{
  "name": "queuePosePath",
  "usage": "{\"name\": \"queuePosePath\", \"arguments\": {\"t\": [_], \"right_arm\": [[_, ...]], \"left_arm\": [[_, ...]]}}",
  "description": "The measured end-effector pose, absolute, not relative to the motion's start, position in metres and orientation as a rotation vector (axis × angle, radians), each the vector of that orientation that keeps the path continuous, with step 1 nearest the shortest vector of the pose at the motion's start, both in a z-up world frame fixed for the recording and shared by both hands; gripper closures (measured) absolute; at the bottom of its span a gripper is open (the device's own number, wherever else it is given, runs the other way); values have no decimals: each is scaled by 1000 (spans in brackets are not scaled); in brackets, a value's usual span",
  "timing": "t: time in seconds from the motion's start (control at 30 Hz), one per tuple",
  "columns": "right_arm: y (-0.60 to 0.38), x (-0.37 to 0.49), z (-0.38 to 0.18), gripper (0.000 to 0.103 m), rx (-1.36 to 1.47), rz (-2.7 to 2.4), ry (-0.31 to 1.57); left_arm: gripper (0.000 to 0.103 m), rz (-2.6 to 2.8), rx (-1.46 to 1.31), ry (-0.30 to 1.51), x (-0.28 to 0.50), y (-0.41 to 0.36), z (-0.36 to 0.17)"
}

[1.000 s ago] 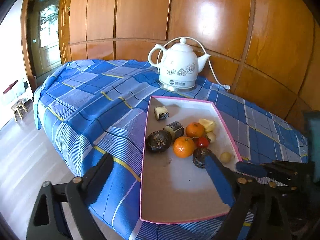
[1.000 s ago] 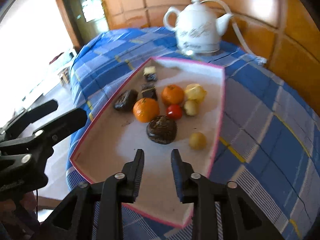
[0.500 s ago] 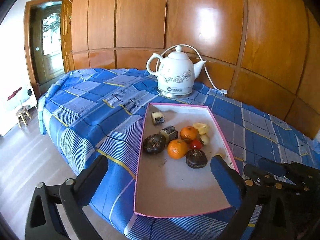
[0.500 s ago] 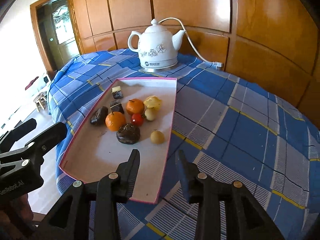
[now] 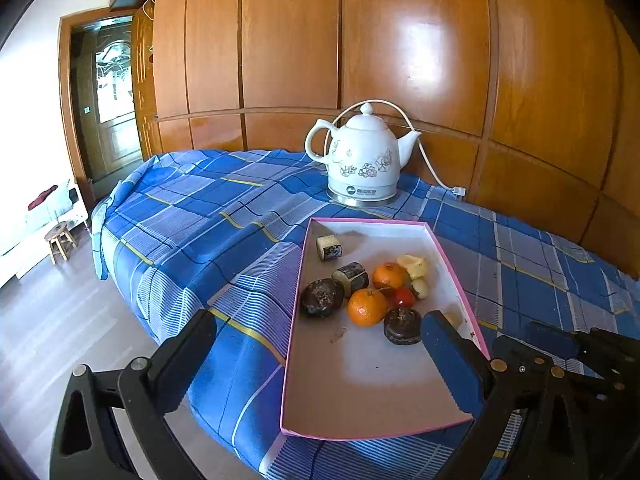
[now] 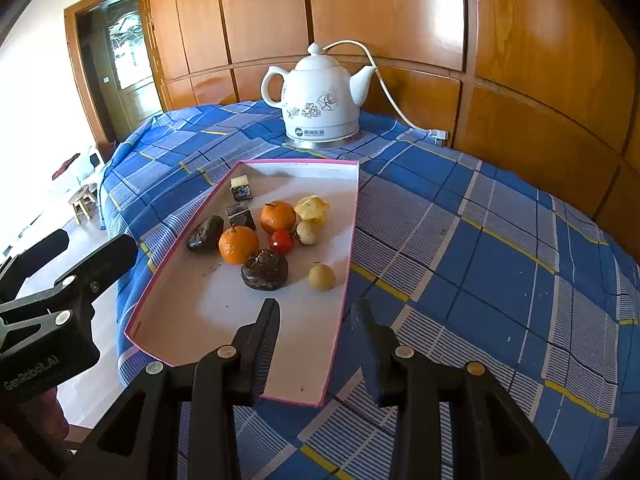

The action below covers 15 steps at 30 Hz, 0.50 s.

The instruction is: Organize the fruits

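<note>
Fruits lie bunched in the middle of the pink-rimmed tray (image 6: 347, 240) — two oranges (image 6: 238, 245), a red tomato (image 6: 281, 241), a pale peeled piece (image 6: 313, 208) on the side toward the white kettle (image 6: 318, 100), and a small yellow fruit (image 6: 321, 277) alone by the tray's right rim. Your right gripper (image 6: 316, 320) hovers empty over the tray's near end with its fingers spread; your left gripper (image 5: 320, 344) is spread wider still, also empty, straddling the tray's left rim. Whether this cluster is sorted or awaiting sorting cannot be told — if you pick, I'd judge the lone yellow fruit the easiest, so straddle it squarely and squeeze gently, since it is round and may roll toward the rim.
</note>
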State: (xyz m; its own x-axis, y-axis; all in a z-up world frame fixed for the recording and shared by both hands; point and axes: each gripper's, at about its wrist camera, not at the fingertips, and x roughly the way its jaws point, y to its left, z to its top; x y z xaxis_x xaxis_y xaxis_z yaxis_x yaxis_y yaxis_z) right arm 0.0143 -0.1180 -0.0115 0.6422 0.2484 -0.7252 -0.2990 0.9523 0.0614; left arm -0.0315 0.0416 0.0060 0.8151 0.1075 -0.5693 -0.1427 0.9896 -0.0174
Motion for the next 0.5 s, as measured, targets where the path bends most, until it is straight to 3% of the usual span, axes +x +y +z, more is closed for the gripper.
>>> {"name": "queuePosePath", "arguments": {"t": [0.5], "right_arm": [[-115,13,-12,66,-74,318,815]], "left_arm": [[0,142,-72,599,-33,46,7]]}}
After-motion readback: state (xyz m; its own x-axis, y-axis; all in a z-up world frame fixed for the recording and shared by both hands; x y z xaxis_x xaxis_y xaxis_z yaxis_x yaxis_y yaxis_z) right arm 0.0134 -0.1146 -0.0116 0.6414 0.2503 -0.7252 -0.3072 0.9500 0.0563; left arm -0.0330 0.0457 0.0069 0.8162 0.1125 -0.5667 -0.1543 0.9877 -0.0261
